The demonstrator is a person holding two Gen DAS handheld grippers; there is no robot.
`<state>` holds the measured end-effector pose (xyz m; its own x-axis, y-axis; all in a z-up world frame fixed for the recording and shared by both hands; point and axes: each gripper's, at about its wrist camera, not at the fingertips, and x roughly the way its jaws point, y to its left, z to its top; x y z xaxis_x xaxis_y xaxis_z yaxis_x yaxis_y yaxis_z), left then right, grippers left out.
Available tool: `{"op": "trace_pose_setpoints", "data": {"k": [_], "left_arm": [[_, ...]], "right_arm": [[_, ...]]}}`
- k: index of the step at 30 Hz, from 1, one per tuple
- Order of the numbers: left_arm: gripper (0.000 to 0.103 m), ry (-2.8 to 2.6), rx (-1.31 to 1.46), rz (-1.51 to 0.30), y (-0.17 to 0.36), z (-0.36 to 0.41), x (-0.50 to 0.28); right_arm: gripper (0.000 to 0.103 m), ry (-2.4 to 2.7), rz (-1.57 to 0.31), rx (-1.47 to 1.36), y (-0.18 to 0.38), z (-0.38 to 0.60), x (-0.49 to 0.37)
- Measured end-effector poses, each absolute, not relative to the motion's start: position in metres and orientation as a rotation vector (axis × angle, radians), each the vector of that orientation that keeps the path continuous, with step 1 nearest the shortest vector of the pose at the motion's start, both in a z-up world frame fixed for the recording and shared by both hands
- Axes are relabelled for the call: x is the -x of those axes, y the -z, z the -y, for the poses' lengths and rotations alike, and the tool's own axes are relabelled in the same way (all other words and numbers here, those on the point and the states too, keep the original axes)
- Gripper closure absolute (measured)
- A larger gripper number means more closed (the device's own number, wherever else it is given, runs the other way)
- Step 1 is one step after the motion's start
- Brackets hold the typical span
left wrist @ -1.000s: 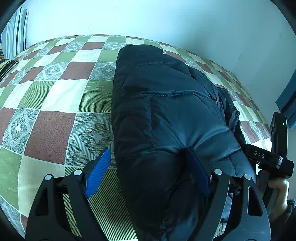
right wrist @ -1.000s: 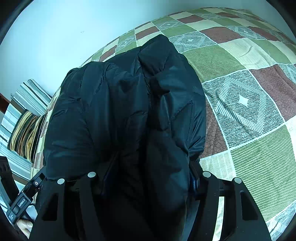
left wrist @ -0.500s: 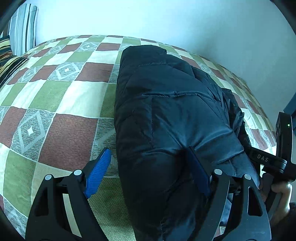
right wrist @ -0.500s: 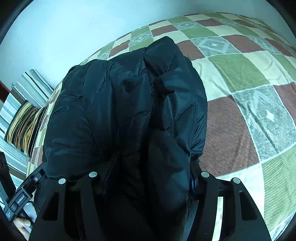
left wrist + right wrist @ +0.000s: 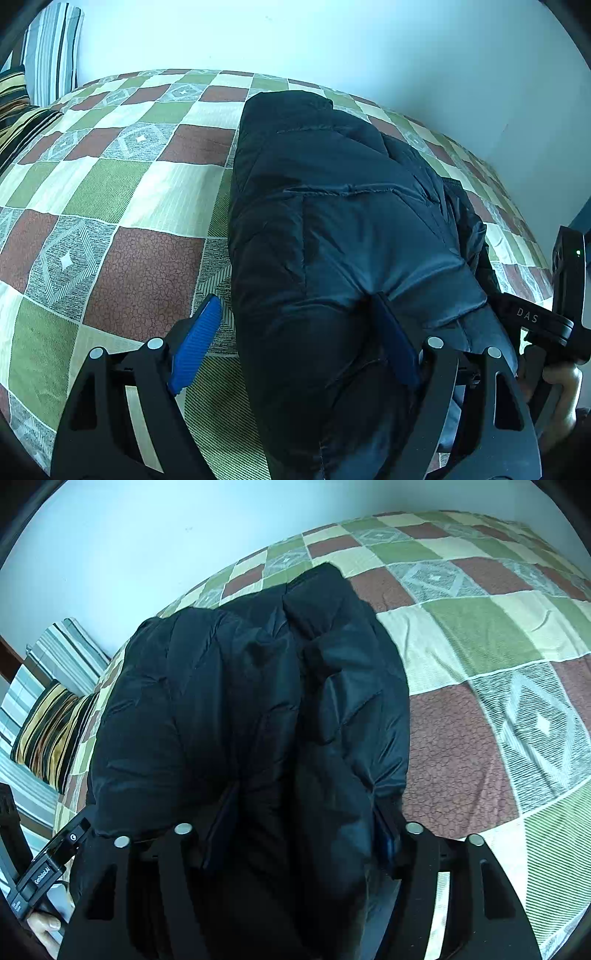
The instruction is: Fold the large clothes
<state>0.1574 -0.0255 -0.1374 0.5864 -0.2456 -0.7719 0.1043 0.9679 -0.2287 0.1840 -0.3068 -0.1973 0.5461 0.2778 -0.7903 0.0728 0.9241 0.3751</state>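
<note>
Lying lengthwise on the bed (image 5: 110, 192), one dark puffy jacket (image 5: 332, 229) runs its long axis from the two hand-held grippers at its near end away toward the pale wall (image 5: 332, 37), its far end reaching close to the bed's far edge. It is folded into a thick, narrow bundle, with a stitched seam crossing its top. The left hand-held gripper (image 5: 295, 343) has its jaws wide apart: the outer blue pad (image 5: 195, 343) stands clear of the jacket over the checked bedspread, while the other pad presses into a crease in the jacket's near end. The right hand-held gripper (image 5: 299, 834) straddles a fold of the jacket's near end, both fingers sunk in the dark fabric; its jaws have just been opening, and whether the pads press on the fabric I cannot tell. Seen from the left wrist, the right hand-held gripper sits just beside the jacket's right edge, with fingers of a person's hand (image 5: 561, 384) wrapped round its handle. Two striped pillows (image 5: 51, 723) lie beyond the jacket's left side, one yellow and black, one grey and white, at the head of the bed.
</note>
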Motion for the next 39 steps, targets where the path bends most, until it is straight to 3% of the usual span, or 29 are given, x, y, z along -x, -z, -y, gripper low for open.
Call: {"op": "trace_pose_setpoints", "data": {"k": [14,18,30,39], "left_arm": [[0.02,0.152,0.086,-0.808,0.085,0.039,-0.123],[0.015,0.137,0.064,-0.743,0.061,0.046,-0.103],[0.011,0.125,-0.004,-0.635,0.03,0.062,-0.052],[0.011,0.115,0.002,-0.604,0.024,0.057,-0.033]], "right_arm": [[0.031,-0.018,-0.794,-0.23,0.129,0.304,-0.12],[0.031,-0.004,-0.747,-0.178,0.109,0.292,-0.098],[0.021,-0.005,-0.656,-0.072,0.079,0.263,-0.053],[0.02,-0.001,-0.634,-0.06,0.074,0.256,-0.038]]}}
